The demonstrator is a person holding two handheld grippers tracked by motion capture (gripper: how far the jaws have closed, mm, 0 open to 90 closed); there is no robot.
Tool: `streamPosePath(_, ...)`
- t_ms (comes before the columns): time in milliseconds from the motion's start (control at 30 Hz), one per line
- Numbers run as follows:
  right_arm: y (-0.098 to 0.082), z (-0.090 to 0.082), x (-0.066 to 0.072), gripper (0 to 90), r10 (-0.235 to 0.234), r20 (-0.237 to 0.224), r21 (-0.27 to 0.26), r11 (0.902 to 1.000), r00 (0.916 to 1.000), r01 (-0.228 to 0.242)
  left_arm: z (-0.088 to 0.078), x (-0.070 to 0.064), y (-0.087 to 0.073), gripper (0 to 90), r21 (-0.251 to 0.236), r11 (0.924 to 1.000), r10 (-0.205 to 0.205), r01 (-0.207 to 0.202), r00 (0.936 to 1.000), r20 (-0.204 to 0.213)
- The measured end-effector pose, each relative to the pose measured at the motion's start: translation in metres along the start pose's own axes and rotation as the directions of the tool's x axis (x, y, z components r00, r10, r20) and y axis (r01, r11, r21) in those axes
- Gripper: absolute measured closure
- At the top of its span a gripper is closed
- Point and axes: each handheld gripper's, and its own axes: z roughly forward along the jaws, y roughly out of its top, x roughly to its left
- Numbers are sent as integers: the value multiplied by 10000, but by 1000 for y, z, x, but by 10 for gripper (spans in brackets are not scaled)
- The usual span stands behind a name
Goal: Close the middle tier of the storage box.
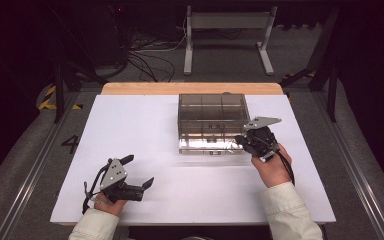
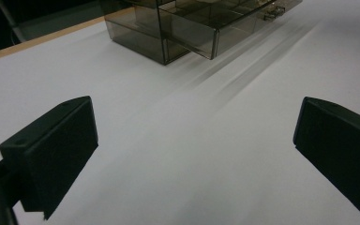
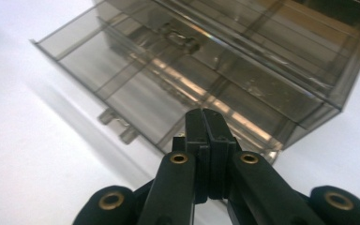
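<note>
Smoked plastic drawer box (image 1: 211, 117) sits toward the far right of the white bench (image 1: 145, 130). Its bottom drawer (image 3: 136, 89) is slid partly out toward the person, long axis across the bench. Right tool (image 3: 205, 140) fully closed, nothing in it, tips at the drawer's front right corner, probably to nudge it. Left tool (image 1: 135, 172) wide open, empty, parked well apart.

The high view looks down over the counter (image 1: 145, 125) from its near edge; both claw views sit low and close, sharing the clear drawer box (image 1: 211, 122).
</note>
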Motion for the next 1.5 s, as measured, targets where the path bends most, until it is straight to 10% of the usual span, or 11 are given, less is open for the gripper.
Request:
streamPosePath(433, 2, -4, 11, 900, -573, -604, 182, 9981, 9965, 585, 0, 0, 0, 8, -11, 10000, -12, 12, 10000, 4)
streamPosePath(733, 1, 0, 22, 900, -1428, -1456, 725, 9853, 9790, 1545, 0, 0, 0, 8, -18, 10000, -22, 22, 10000, 2)
streamPosePath(1500, -8, 25, 34, 900, -1909, -1498, 1877, 9579, 9701, 2175, 0, 0, 0, 8, -16, 10000, -62, 62, 10000, 27)
